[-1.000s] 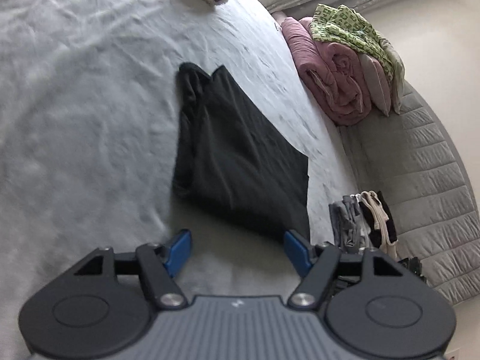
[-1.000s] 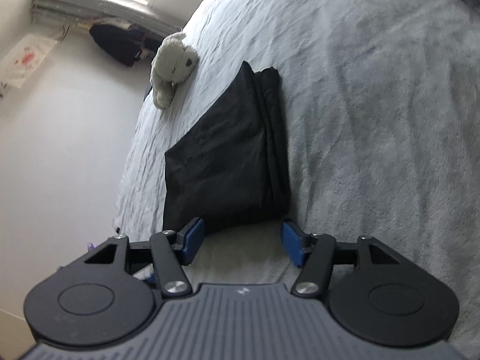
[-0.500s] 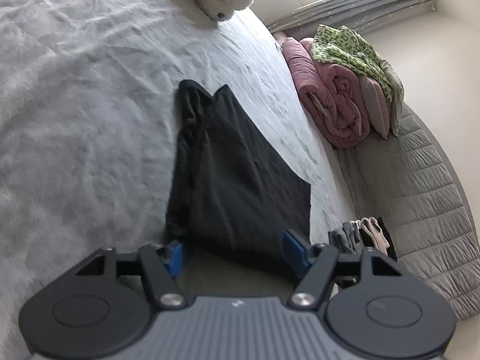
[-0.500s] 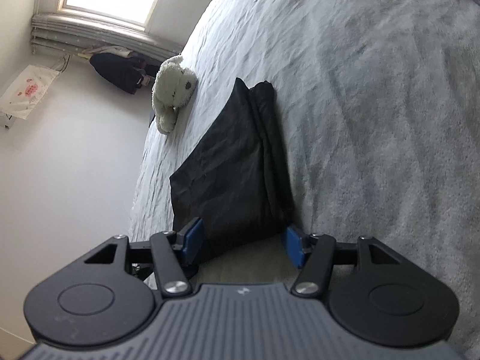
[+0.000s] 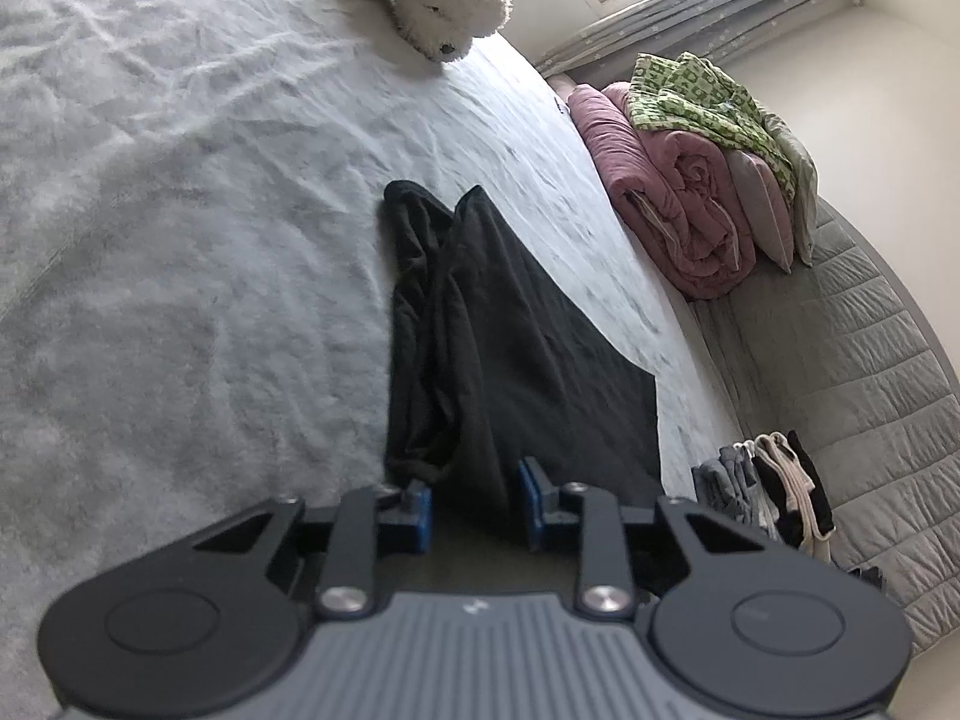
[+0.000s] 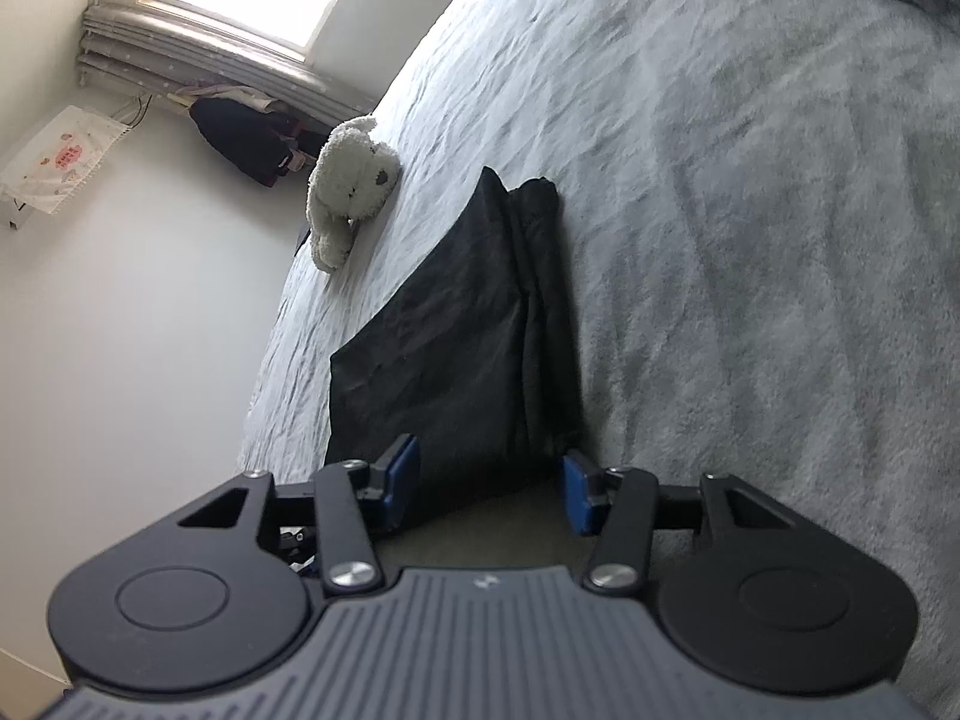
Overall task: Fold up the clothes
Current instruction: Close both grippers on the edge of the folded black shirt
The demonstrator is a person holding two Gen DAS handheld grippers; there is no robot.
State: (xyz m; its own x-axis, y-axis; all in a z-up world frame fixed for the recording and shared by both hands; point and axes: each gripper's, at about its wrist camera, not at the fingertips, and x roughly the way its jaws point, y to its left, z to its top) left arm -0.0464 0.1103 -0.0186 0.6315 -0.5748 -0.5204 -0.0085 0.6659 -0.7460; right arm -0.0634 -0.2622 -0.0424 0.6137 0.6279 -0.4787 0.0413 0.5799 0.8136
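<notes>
On the grey bed (image 5: 180,240), short of the plush toy (image 5: 432,18), the black garment (image 5: 510,348) lies half-folded. Its near edge sits between the closing jaws of the left gripper (image 5: 474,507) and right gripper (image 6: 489,489) — apparently not yet pinched. Once clamped, both corners must be lifted together.

two wrist views, set low over the bed (image 5: 180,240)

each is aimed forward and slightly down along its tool, close to the near edge of the black garment (image 5: 510,360); garment and plush toy (image 6: 354,180) are shared, seen from opposite sides.
</notes>
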